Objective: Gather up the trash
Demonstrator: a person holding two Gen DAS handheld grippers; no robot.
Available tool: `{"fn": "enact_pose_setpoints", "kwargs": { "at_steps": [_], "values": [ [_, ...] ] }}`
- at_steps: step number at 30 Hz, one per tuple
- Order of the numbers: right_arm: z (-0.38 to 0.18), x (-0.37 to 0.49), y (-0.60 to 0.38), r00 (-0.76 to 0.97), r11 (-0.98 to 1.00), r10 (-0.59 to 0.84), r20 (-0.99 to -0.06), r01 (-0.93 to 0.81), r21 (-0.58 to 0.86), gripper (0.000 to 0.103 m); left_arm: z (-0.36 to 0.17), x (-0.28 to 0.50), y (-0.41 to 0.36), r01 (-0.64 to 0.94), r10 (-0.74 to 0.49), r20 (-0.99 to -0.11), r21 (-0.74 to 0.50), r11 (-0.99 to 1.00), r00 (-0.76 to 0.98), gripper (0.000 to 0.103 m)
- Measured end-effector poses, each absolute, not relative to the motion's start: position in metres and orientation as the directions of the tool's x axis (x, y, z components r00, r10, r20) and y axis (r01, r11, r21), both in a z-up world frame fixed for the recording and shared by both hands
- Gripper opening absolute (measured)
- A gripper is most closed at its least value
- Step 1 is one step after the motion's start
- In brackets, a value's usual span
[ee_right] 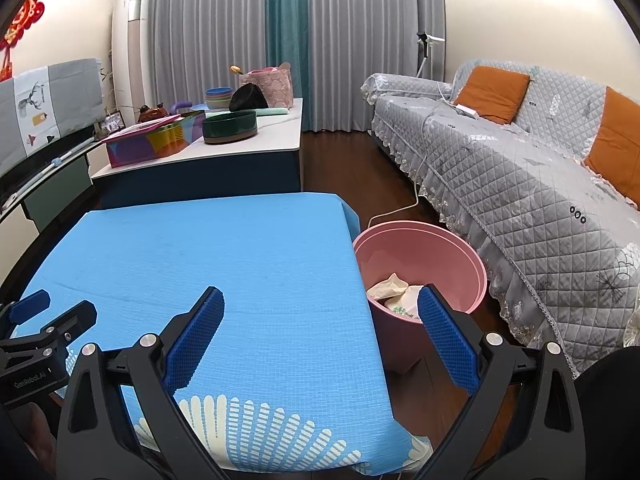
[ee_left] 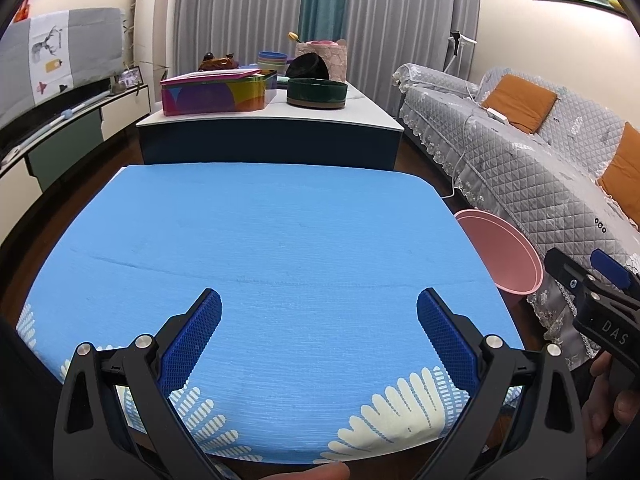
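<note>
A pink bin (ee_right: pixel 460 256) stands on the floor at the right edge of the table with the blue cloth (ee_right: pixel 224 264). Crumpled pale paper trash (ee_right: pixel 390 286) lies inside it. My right gripper (ee_right: pixel 320 312) is open and empty, over the table's right front corner, its right finger above the bin. My left gripper (ee_left: pixel 319 312) is open and empty over the near middle of the blue cloth (ee_left: pixel 280 248). The bin (ee_left: pixel 504 252) shows at the right in the left wrist view. Each gripper shows at the edge of the other's view.
A white coffee table (ee_right: pixel 264 144) behind carries a colourful tin box (ee_right: pixel 156 140), a dark green round dish (ee_right: pixel 230 126), stacked bowls and a pink basket. A grey quilted sofa (ee_right: pixel 520 168) with orange cushions runs along the right. A TV cabinet stands at the left.
</note>
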State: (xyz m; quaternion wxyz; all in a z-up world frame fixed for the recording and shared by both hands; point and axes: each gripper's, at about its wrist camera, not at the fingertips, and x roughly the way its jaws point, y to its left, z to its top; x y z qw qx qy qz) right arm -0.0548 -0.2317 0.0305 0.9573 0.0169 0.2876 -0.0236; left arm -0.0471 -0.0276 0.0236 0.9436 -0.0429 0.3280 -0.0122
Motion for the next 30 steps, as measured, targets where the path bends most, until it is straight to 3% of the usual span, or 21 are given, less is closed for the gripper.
{"fn": "enact_pose_setpoints", "kwargs": {
  "at_steps": [30],
  "values": [
    [0.0290, -0.0540, -0.2295, 0.830, 0.998, -0.034, -0.557, 0.053, 0.019, 0.096, 0.0201, -0.0439, -0.0313, 0.004, -0.057, -0.635, -0.085, 0.996, 0.771, 0.095]
  ]
}}
